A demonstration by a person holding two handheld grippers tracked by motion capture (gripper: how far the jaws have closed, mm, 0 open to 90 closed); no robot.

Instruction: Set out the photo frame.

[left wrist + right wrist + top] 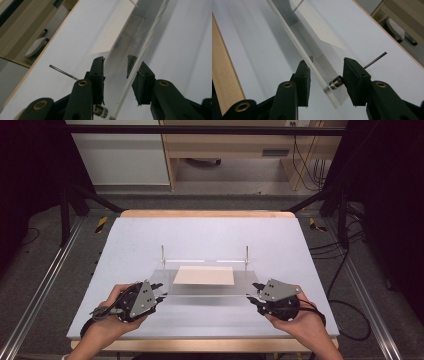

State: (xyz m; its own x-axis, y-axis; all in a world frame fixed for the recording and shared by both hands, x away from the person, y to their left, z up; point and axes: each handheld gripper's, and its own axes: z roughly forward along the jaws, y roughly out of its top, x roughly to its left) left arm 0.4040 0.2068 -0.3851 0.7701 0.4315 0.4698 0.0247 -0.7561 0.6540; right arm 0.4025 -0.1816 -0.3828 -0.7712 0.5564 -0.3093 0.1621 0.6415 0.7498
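A clear acrylic plate (210, 289) lies on the white table (210, 232) with a beige card (203, 275) under it. Two thin metal rods (162, 252) (247, 253) stand upright at its far corners. My left gripper (161, 292) is at the plate's left end and my right gripper (256, 292) at its right end. In the left gripper view the gripper (115, 65) is open, its jaws straddling the plate's edge (130, 40). In the right gripper view the gripper (325, 67) is open around the plate's corner (312, 50), the right jaw next to a small metal stud (335, 83).
The table has a wooden strip (205, 213) along its far edge and another (227, 70) at the near side. Black frame posts (65, 215) and cables (345, 285) flank the table. A desk (235, 150) stands on the floor beyond it.
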